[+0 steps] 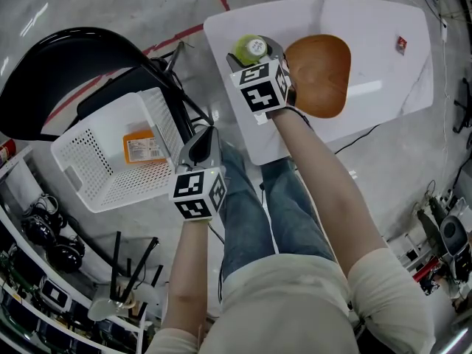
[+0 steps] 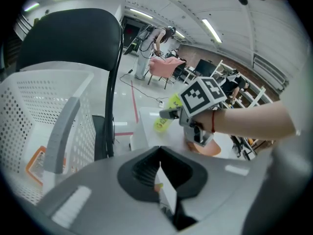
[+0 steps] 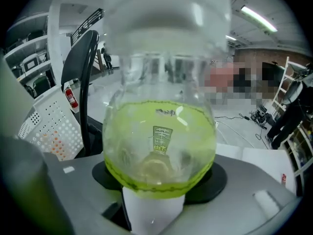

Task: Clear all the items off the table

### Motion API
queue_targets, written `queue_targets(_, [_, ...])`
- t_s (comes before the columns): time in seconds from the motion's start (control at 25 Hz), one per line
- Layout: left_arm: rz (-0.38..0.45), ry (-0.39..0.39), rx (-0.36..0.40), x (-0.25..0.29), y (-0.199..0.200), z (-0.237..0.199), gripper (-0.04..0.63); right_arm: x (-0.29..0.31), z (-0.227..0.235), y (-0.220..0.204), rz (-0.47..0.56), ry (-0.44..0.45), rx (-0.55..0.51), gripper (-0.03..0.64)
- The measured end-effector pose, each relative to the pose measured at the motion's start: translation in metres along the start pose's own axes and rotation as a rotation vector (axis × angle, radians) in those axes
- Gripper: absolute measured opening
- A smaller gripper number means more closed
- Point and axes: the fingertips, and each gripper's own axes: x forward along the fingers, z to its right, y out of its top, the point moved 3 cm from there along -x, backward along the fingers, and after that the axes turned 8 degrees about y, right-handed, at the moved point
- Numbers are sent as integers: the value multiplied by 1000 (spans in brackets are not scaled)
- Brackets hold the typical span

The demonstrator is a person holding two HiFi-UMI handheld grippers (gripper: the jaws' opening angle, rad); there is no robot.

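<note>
A green drink bottle (image 1: 254, 48) stands at the near left corner of the white table (image 1: 369, 28). My right gripper (image 1: 255, 56) has a finger on each side of it and is shut on the bottle. In the right gripper view the bottle (image 3: 159, 146) fills the space between the jaws, clear on top and green below. From the left gripper view the bottle (image 2: 163, 123) shows beyond the right gripper's marker cube. My left gripper (image 1: 200, 144) hovers by the white basket (image 1: 88, 175), shut and holding nothing.
A round wooden plate (image 1: 321, 76) lies on the table just right of the bottle, and a small red item (image 1: 400, 45) sits near the far right edge. An orange packet (image 1: 144, 147) lies in the basket, which rests on a black chair (image 1: 66, 57).
</note>
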Motion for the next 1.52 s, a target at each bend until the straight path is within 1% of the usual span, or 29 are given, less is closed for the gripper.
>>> queue_targets(0.16, [4,-1,2,-2,0,0,9,0,0,-1,-4,-4,-14,296])
queue_targets(0.4, [22,-2,2,-6,5,2,9,-5,-4,-6,-22,7,-7,287])
queue_targets(0.72, [42,-10,32,-21,11,11,9,-24,-14,-5,-21,16,-12,285])
queue_targets(1.04, [41,1,34,-38,13,20,9,-64,-23,4,3,25,-11,285])
queue_targets(1.52, [74,-10,36,-75,20,41,9,-125,-30,22,47,20,-35,285])
